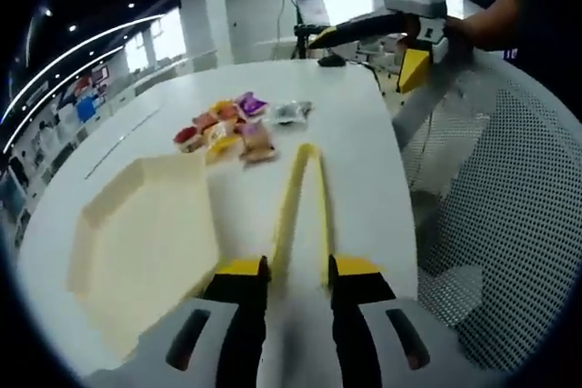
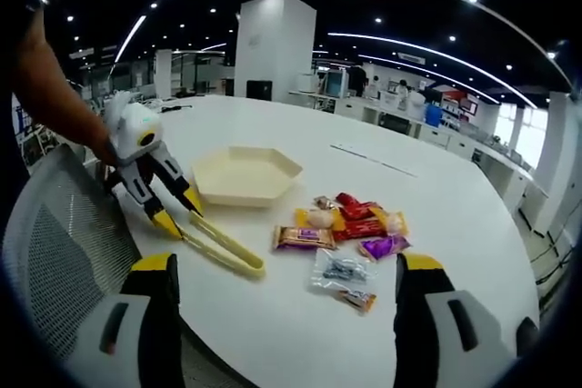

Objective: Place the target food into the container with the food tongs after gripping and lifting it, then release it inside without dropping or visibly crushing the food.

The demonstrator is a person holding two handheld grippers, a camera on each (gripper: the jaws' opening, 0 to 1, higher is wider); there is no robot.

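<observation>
My left gripper (image 1: 298, 270) is shut on the handle end of yellow food tongs (image 1: 302, 197), which lie along the white table (image 1: 364, 134) with their tips closed and pointing at a pile of wrapped snack packets (image 1: 227, 129). A cream hexagonal container (image 1: 145, 224) sits empty to the left of the tongs. In the right gripper view my right gripper (image 2: 286, 306) is open and holds nothing, hanging above the table's near edge. Beyond it lie the packets (image 2: 350, 223), the container (image 2: 244, 174), and the left gripper (image 2: 180, 211) with the tongs (image 2: 218, 247).
A clear packet (image 2: 338, 272) lies nearest the right gripper, apart from the pile. A grey mesh chair (image 1: 509, 188) stands against the table edge, also visible as the chair (image 2: 55, 243). The right gripper (image 1: 362, 59) hangs open at the far table edge. More desks stand behind.
</observation>
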